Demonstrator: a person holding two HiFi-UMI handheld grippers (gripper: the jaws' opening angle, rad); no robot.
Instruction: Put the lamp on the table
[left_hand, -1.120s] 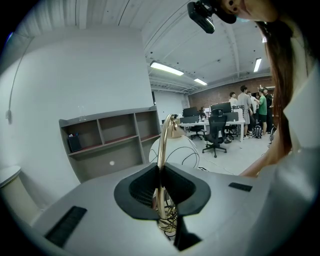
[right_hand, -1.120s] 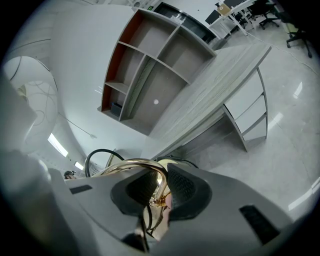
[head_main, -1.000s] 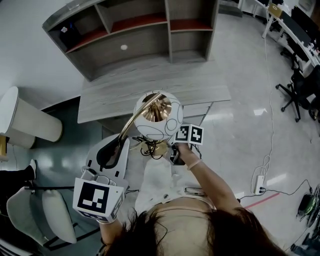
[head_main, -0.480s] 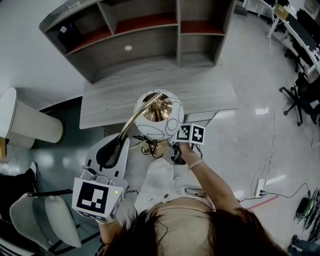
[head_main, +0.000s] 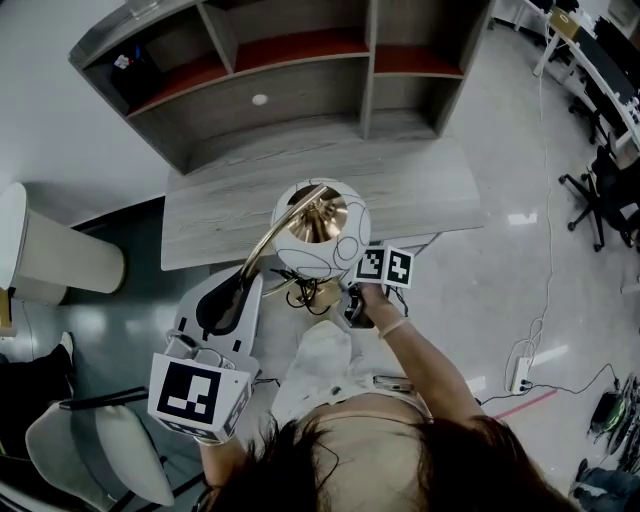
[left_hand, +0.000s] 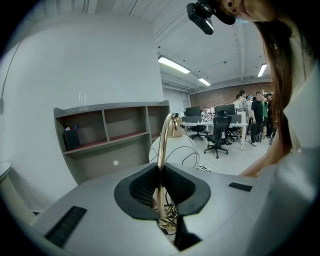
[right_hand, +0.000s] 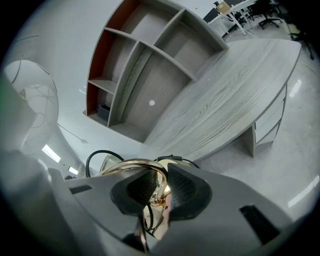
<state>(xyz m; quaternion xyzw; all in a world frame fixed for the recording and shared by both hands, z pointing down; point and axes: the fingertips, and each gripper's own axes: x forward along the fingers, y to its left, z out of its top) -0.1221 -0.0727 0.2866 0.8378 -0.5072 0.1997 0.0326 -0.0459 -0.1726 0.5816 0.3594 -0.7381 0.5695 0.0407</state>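
**Lamp (head_main: 320, 228).** It is held in the air at the near edge of the tabletop (head_main: 430, 190) and rests on nothing. From the head view its globe shade lines up with that edge. The bundled cord (head_main: 300, 295) hangs short of the edge.

**Step in hand (judgement).** Transport; the lamp is not yet set down.

**Next move (judgement).**
1. Carry the lamp forward over the tabletop, toward the shelf unit (head_main: 300, 70) at its far side.
2. Hold the curved brass stem (left_hand: 161, 165) upright.
3. Lower until the base sits flat.
4. Only then release.

**Left gripper (head_main: 232, 300).** Its jaws are clamped on the brass stem. It is the gripper farther from the tabletop edge, with the hand drawn back beside the body.

**Right gripper (head_main: 352, 305).** Its jaws are closed on the stem at a small fitting, below the shade. The forearm reaches forward toward the tabletop edge.
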